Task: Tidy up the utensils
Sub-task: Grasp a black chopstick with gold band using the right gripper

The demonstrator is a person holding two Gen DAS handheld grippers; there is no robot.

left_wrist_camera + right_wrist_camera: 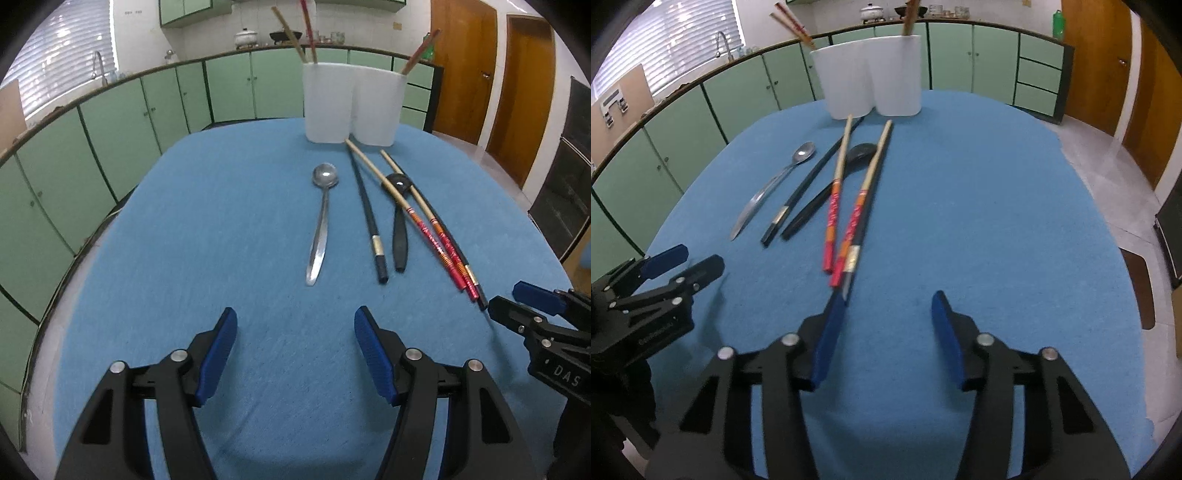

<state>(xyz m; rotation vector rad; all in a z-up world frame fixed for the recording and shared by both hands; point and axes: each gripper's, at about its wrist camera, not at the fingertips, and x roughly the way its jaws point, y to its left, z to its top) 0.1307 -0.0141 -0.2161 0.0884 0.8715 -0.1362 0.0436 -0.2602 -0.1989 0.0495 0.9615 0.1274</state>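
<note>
A white two-part holder (pixel 351 103) (pixel 868 81) stands at the table's far side with chopsticks in both parts. On the blue cloth lie a metal spoon (pixel 319 225) (pixel 772 188), a black spoon (pixel 399 221) (pixel 827 192), a black chopstick (pixel 369 218) (pixel 805 184), a second black chopstick (pixel 862 221) and two red-handled wooden chopsticks (pixel 424 225) (pixel 836 199). My left gripper (pixel 295 325) is open and empty, short of the metal spoon. My right gripper (pixel 886 306) is open and empty; its left finger (pixel 827 339) sits by the near chopstick ends.
The blue cloth (pixel 221 221) covers a rounded table. Green cabinets (pixel 110 129) run behind and to the left. Wooden doors (pixel 517 81) stand at the right. Each gripper shows at the edge of the other's view: the right one (pixel 517 299), the left one (pixel 683 262).
</note>
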